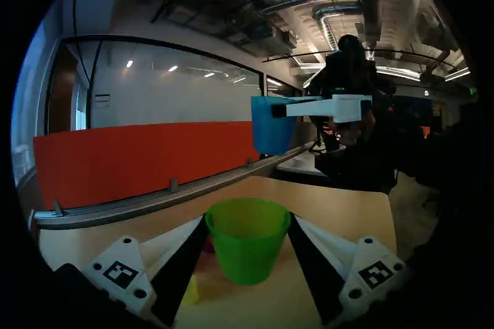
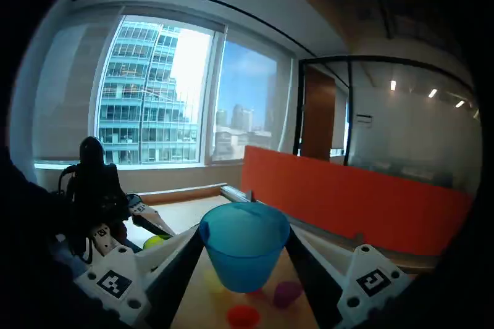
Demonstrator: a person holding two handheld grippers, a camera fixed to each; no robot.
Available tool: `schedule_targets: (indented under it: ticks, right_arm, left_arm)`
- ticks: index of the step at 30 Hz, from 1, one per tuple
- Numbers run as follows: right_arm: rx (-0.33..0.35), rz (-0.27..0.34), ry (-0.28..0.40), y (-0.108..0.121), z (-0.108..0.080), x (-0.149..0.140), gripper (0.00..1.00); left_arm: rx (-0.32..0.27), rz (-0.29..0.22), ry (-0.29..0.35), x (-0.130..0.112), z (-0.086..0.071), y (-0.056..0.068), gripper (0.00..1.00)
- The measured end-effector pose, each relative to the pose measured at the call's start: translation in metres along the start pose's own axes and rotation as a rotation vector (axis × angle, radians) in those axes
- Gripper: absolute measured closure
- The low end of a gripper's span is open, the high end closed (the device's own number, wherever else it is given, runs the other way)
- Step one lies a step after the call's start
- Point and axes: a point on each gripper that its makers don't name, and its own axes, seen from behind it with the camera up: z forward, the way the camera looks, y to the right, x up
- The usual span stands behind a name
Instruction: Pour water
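A green cup (image 1: pixel 247 249) stands upright between the fingers of my left gripper (image 1: pixel 247 225), which is shut on it just above the wooden table (image 1: pixel 346 205). In the right gripper view a blue cup (image 2: pixel 244 255) sits in my right gripper (image 2: pixel 244 236), both fingers pressing its sides. The left gripper view shows that blue cup (image 1: pixel 270 128) held roughly upright, higher up and beyond the green one, by the right gripper (image 1: pixel 290 108). The left gripper (image 2: pixel 145 213) appears at the left of the right gripper view, with a bit of green cup (image 2: pixel 152 241) beside it. I cannot see inside either cup.
Small purple (image 2: pixel 287 292), red (image 2: pixel 242 316) and yellow (image 2: pixel 213 279) cups lie on the table below the blue cup. An orange partition (image 1: pixel 142 156) runs along the table's far edge. A person's dark sleeve (image 1: pixel 370 162) holds the right gripper. Large windows (image 2: pixel 154 94) lie behind.
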Motion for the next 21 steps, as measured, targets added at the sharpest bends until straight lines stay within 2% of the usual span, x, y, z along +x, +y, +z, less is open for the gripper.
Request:
schedule_targets:
  ticks: [11,21]
  right_arm:
    - [-0.062,-0.049,-0.018,0.018,-0.031,-0.03,0.09]
    - [-0.087,-0.059,-0.023,0.024,-0.049,-0.05,0.1]
  left_arm:
    - [0.036,-0.001,-0.024,-0.011,-0.009,-0.01,0.12]
    - [0.065,-0.003,-0.051,-0.022,-0.016,-0.02,0.12]
